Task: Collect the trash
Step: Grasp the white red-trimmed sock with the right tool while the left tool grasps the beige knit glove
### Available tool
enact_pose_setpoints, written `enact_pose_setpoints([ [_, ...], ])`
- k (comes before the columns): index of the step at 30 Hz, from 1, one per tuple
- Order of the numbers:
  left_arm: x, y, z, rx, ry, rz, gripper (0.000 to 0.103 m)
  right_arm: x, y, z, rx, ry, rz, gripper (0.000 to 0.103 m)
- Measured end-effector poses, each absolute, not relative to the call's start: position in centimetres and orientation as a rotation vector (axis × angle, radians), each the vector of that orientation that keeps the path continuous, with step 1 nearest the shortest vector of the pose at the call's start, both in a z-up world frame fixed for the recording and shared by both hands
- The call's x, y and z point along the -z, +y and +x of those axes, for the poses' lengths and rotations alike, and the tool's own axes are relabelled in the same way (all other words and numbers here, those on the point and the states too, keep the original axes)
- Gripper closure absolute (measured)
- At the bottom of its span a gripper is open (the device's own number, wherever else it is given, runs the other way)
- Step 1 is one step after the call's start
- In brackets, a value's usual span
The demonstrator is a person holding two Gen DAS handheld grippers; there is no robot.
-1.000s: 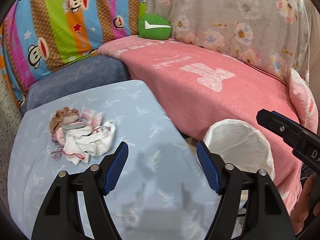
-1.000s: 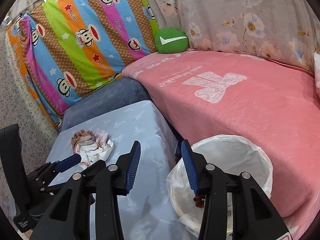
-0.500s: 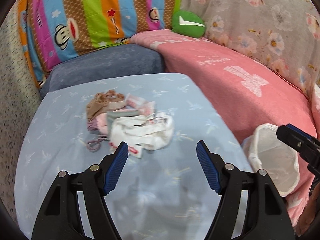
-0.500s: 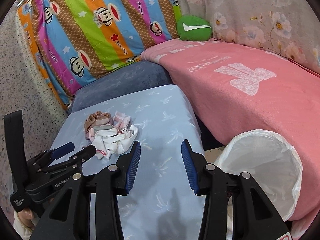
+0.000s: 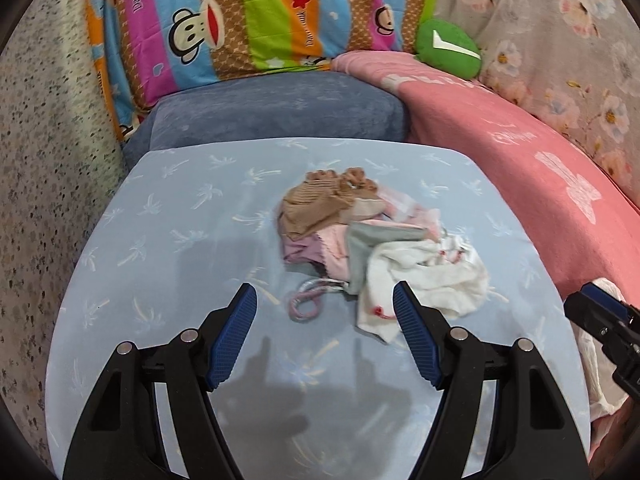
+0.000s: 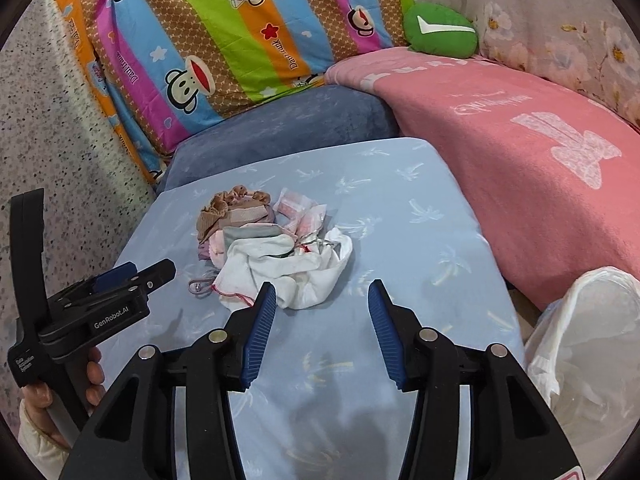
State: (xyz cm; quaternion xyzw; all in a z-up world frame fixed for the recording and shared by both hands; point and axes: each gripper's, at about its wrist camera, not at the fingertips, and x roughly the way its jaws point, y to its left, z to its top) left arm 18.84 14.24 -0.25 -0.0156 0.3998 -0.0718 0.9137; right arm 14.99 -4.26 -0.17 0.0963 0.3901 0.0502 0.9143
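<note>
A green cushion (image 5: 447, 49) rests on the pink blanket (image 5: 520, 148).

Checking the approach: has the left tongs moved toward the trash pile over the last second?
Yes. The left tongs swung from the white bin toward the trash pile on the blue table, now open beside it.

Both wrist cameras look forward and down along their open jaws at the blue desk (image 5: 168, 240), close above it. The left view faces the rag pile (image 5: 372, 240) squarely; the right view, beside it, also takes in the white bin bag (image 6: 592, 340). Both share the pile.
</note>
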Motion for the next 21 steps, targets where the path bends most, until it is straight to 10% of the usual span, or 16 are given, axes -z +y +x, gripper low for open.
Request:
enact_pose_setpoints([
  [16, 2.3, 15.8, 26.2, 0.181, 0.839, -0.118, 0.036, 2.9, -0.2, 23.2, -0.15, 0.843, 0.182, 0.055],
  [21, 3.0, 15.7, 27.4, 0.23, 0.861, -0.144, 0.063, 3.7, 0.9, 24.8, -0.165, 0.851, 0.175, 0.055],
])
